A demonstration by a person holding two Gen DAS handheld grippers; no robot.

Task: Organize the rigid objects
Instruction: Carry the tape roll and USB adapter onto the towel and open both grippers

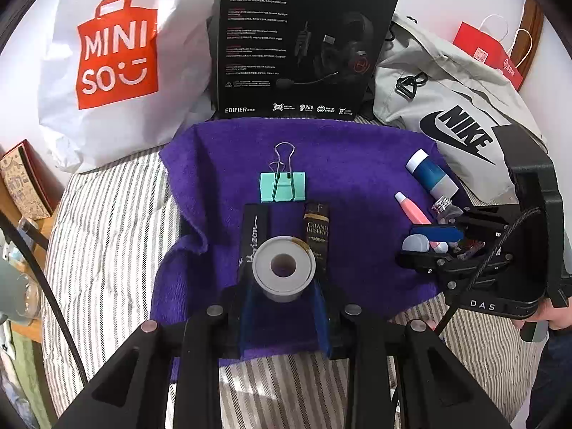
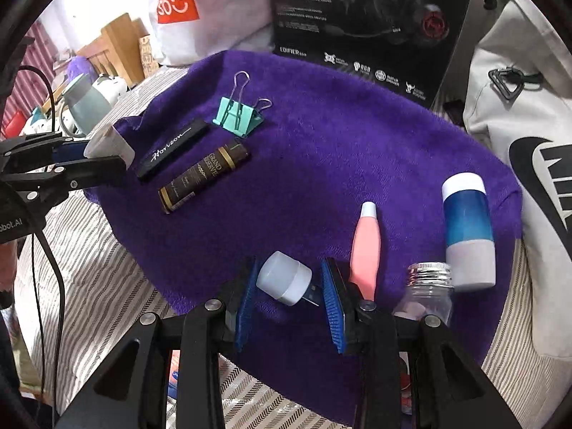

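On the purple towel, the left gripper pinches a grey cap by its sides, above two dark bars — Horizon and Grand Reserve; a mint clip lies at twelve o'clock of them. The right gripper has its fingers spread around a small USB light, apparently not yet squeezing. At its two o'clock lie a pink tube, a blue bottle and a glass jar. The light looks stiff, smooth and featherweight — likely slippery; I would grip its white body, not the plug; the jar seems fragile.
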